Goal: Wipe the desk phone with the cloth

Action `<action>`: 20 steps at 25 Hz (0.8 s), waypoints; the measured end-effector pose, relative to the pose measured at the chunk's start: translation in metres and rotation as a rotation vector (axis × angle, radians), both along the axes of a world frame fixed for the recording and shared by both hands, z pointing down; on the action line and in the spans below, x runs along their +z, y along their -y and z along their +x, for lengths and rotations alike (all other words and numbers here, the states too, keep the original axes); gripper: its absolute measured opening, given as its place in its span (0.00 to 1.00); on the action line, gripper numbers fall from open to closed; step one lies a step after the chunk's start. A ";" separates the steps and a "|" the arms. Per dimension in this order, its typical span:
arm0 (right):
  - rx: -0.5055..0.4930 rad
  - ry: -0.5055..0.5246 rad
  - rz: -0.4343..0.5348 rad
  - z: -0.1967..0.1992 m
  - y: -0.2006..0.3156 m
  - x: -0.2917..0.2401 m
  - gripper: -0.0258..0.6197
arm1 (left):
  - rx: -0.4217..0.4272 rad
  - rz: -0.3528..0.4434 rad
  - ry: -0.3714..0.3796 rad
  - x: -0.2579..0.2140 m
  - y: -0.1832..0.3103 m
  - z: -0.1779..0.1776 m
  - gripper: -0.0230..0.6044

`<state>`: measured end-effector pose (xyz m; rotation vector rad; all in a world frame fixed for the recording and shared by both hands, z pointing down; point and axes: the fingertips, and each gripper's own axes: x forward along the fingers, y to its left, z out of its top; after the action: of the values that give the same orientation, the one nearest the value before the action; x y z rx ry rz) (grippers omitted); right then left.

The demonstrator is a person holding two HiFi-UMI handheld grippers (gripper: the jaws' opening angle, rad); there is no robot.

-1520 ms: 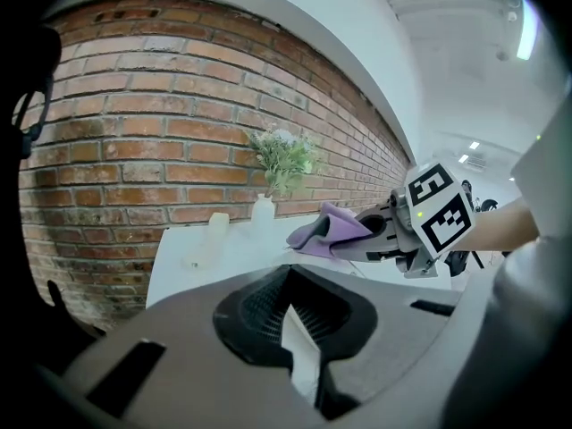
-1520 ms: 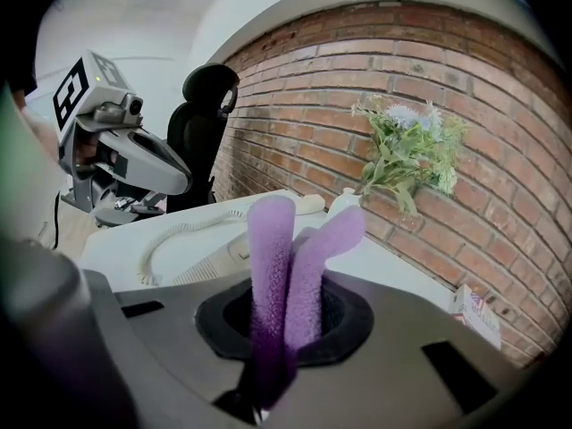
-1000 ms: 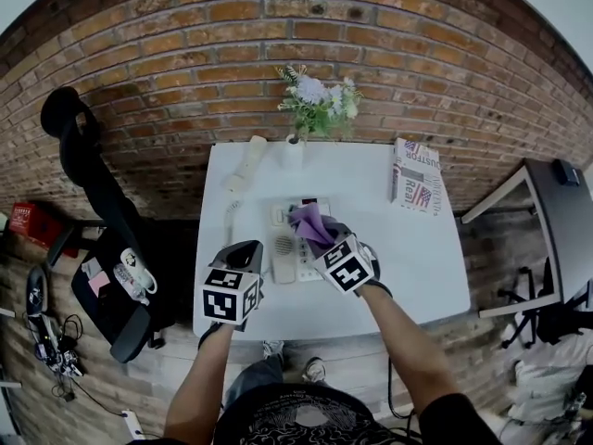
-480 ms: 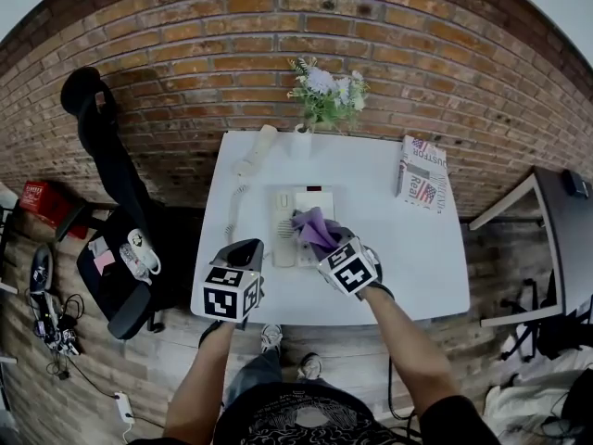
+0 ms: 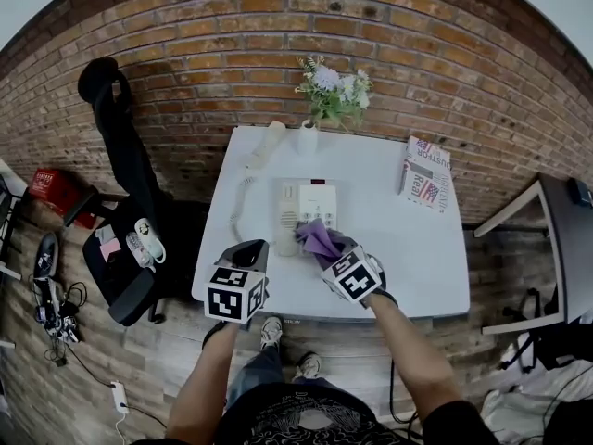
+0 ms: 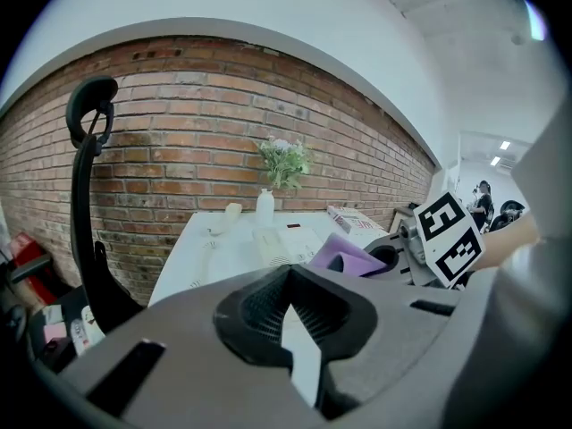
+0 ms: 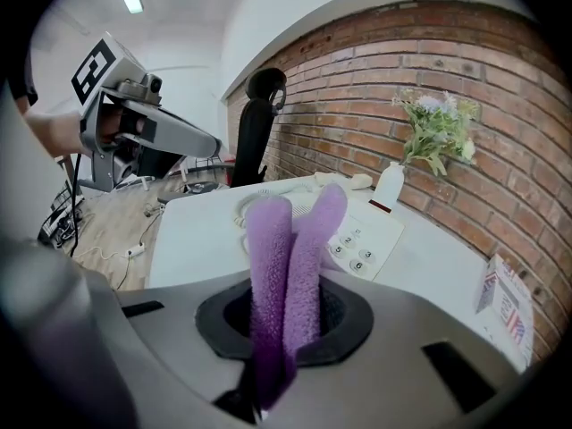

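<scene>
White ceramic vase (image 5: 307,138) at the far edge of the counter (image 5: 408,248), holding a spray of pale flowers (image 5: 334,91); the handset (image 5: 266,145) lies off its cradle just beside the vase, its coiled cord running back to the desk phone (image 5: 310,202) at mid-counter. A folded magazine (image 5: 424,176) lies well apart, to the right. The right gripper (image 5: 330,251) pinches a folded purple cloth (image 5: 318,237), two rolled ends standing up between its jaws. Compared with half a second earlier, the cloth has slid from over the keypad to the phone's near right corner, leaving more keys uncovered. The left gripper (image 5: 246,248) hangs over the counter's near left edge, jaws pressed together and empty, pointing toward the phone. Both forearms reach forward from the person.
</scene>
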<state>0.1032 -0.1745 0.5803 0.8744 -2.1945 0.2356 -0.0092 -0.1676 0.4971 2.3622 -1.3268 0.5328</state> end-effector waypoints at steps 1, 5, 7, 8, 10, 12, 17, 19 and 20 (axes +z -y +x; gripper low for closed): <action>-0.006 -0.004 -0.001 0.000 -0.003 0.001 0.11 | -0.003 0.002 -0.001 -0.001 -0.003 0.000 0.05; -0.027 0.002 -0.014 -0.004 -0.020 0.003 0.11 | -0.014 0.008 -0.003 -0.001 -0.013 -0.001 0.05; -0.034 0.007 -0.019 -0.003 -0.026 0.005 0.11 | -0.021 0.006 -0.004 -0.001 -0.018 -0.002 0.05; -0.037 0.008 -0.021 -0.003 -0.029 0.005 0.11 | -0.025 0.005 -0.005 0.000 -0.020 -0.002 0.05; -0.040 0.009 -0.023 -0.001 -0.033 0.005 0.11 | -0.031 0.004 -0.007 0.000 -0.023 -0.002 0.05; -0.042 0.012 -0.018 -0.002 -0.035 0.003 0.11 | -0.034 0.004 -0.010 0.001 -0.024 -0.003 0.05; -0.032 0.009 0.017 0.004 -0.032 -0.009 0.11 | -0.024 0.000 -0.015 0.001 -0.022 0.000 0.05; -0.029 0.016 0.037 0.005 -0.026 -0.019 0.11 | -0.018 0.006 -0.012 -0.001 -0.019 0.000 0.05; -0.026 0.020 0.045 0.006 -0.023 -0.024 0.11 | -0.015 0.008 -0.011 -0.001 -0.017 0.000 0.05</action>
<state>0.1090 -0.1514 0.5564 0.8715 -2.2355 0.1837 -0.0090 -0.1504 0.4958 2.3569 -1.3432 0.5102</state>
